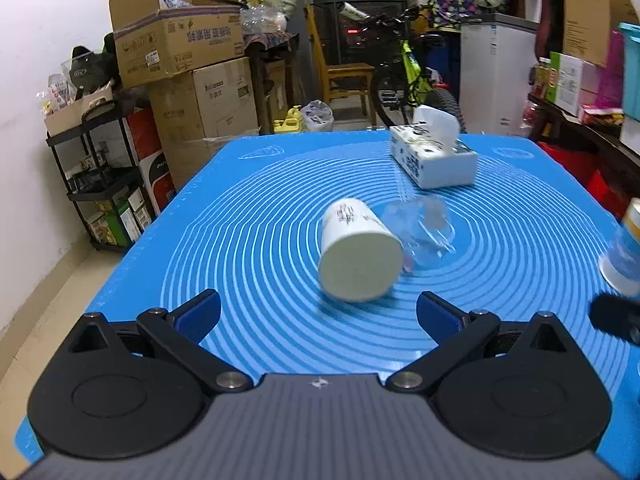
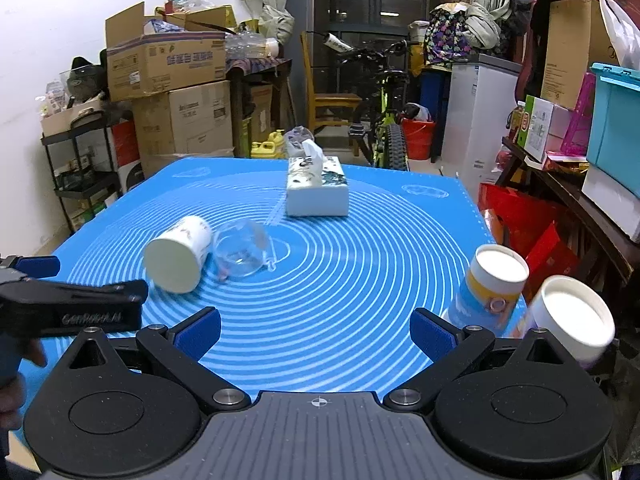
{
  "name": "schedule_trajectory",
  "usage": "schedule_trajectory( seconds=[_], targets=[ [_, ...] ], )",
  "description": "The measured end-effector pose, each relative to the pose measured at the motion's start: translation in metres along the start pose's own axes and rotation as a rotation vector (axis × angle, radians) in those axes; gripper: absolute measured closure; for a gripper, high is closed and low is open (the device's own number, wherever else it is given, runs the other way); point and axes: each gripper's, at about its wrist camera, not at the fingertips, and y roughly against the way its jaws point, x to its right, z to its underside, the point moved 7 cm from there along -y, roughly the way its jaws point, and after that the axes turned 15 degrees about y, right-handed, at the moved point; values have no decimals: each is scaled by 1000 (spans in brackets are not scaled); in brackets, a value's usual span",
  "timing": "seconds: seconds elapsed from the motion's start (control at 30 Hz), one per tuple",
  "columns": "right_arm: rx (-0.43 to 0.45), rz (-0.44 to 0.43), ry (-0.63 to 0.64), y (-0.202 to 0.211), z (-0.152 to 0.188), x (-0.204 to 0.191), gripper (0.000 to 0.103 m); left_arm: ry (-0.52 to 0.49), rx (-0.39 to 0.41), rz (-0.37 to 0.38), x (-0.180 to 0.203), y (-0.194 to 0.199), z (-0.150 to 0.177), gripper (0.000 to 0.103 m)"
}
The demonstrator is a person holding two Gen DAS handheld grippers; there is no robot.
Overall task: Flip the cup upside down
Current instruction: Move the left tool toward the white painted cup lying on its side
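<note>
Both pairs of blue pads sit nearest the lens: the left gripper [image 1: 318, 314] and right gripper [image 2: 316, 330] gape wide, holding nothing. Just ahead of the left one, the white paper cup [image 1: 358, 250] lies on its side on the blue bench mat [image 1: 248, 216], touching a toppled clear glass [image 1: 426, 232]. Nudging the cup could roll it or knock the glass. Its print is too blurred to read.

**Cups on the mat**

White paper cup [image 1: 358, 254] [image 2: 178, 254] w/ small print lies on its side near mat centre, flat base facing the cameras. Clear glass cup [image 1: 426, 234] [image 2: 242, 252] touching it on the right, also tipped over; blurred, so exact pose can't be told.
</note>
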Motion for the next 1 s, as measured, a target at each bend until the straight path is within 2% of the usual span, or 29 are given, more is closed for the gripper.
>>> schedule_trajectory(
  seconds=[0.23,0.37,0.47,0.57,0.7,0.8,1.0],
  targets=[
    [-22,8,-22,-31,-5,8,2,-21,21,-32,8,-37,-6,0],
    [-39,5,-29,-46,-2,8,2,38,-19,-27,7,-55,-6,1],
    [-49,2,-29,-54,1,8,2,6,15,-51,13,-62,-8,1],
    [-60,-4,-32,-60,4,7,2,-14,-8,-61,15,-73,-7,1],
    [-63,-2,-24,-61,6,7,2,20,-20,-35,11,-73,-9,1],
    [-61,-3,-33,-62,5,9,2,7,-14,-33,13,-72,-9,1],
    [-58,-5,-36,-61,5,9,2,-15,-58,10,19,-60,0,1]
  ],
)
